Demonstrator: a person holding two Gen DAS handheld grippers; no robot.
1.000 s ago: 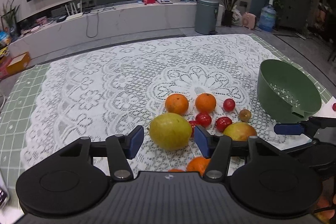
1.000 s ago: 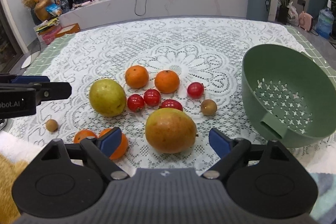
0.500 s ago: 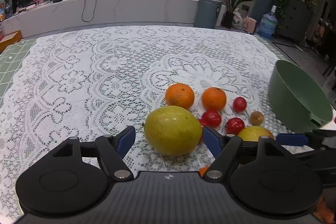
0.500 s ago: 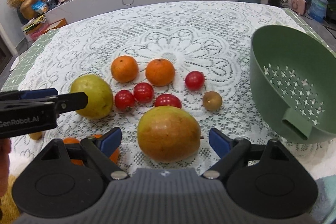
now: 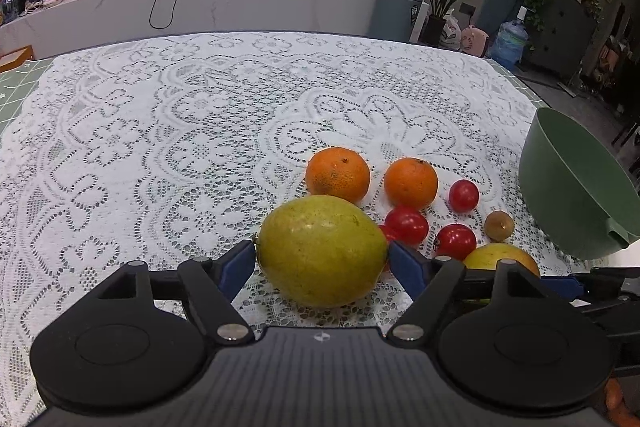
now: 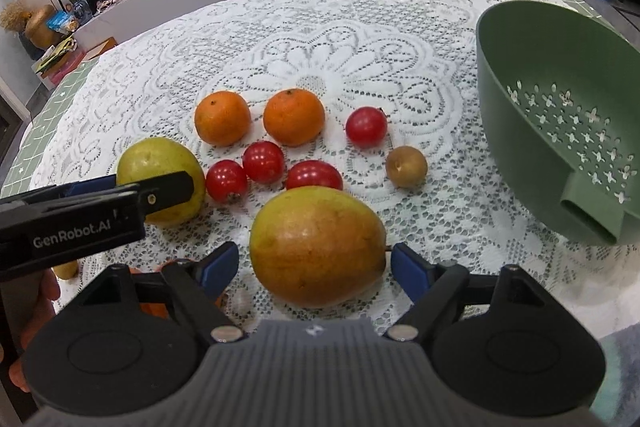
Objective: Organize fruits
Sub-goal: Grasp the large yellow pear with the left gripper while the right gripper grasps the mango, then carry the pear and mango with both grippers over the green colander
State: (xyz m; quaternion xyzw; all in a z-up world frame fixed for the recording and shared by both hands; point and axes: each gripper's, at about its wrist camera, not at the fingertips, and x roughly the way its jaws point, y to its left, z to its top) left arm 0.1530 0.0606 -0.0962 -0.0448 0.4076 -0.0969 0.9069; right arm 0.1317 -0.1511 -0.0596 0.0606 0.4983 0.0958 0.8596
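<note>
Both grippers closer — left gripper (image 5: 322, 263) brackets smooth yellow-green mango (image 5: 322, 251)

The left gripper (image 6: 132, 187) covers part of the green mango (image 6: 160, 167). The frame edge crops the colander (image 6: 560, 131). Oranges (image 6: 154, 307) sit mostly hidden behind the right gripper (image 6: 316, 263).

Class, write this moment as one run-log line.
left gripper: open around green mango | right gripper: open around yellow-red mango | green colander: empty
</note>
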